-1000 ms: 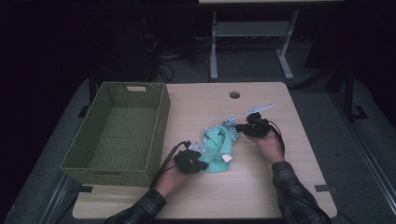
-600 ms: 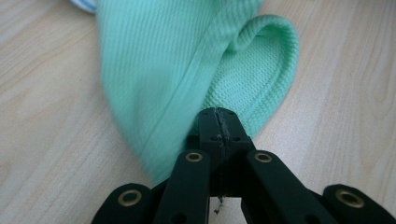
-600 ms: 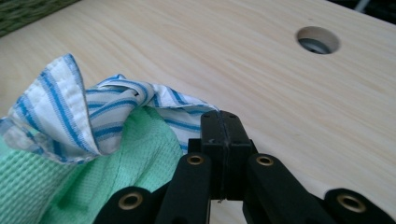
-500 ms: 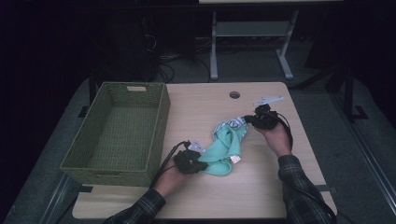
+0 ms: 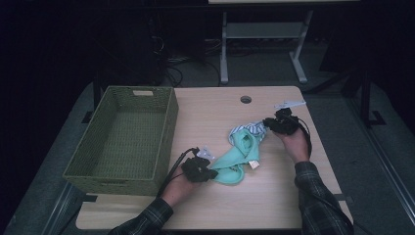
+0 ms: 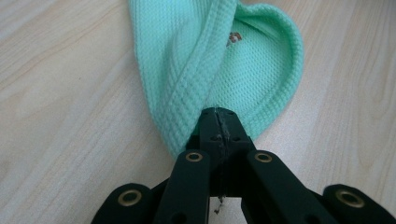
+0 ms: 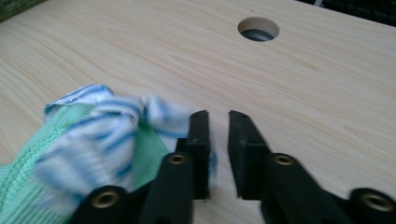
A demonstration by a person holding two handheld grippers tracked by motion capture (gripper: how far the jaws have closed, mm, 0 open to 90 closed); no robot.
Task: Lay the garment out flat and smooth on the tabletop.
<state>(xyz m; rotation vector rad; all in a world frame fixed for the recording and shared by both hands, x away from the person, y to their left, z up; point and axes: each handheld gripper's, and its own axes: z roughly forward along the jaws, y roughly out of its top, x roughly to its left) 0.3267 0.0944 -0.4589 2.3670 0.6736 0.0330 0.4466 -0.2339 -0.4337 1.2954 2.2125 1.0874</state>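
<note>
High view, and the green cloth [image 5: 234, 159] lies stretched across the middle of the table [image 5: 210, 110], its striped blue-and-white end [image 5: 249, 131] toward the right gripper [image 5: 274, 125]. The left gripper [image 6: 218, 122] is clamped tight on the near hem of the cloth, jaws pressed together on the ribbed edge. The right gripper's jaws have just been opening; there's a gap between them now, and the striped end sits just beside the left jaw, not pinched. My read: hold that left grip firm and low, and re-take the striped end squarely before lifting. The woven basket [image 5: 122, 142] stands just left of the cloth, its near wall the thing to clear. A round hole [image 5: 245, 99] in the tabletop sits well beyond.
</note>
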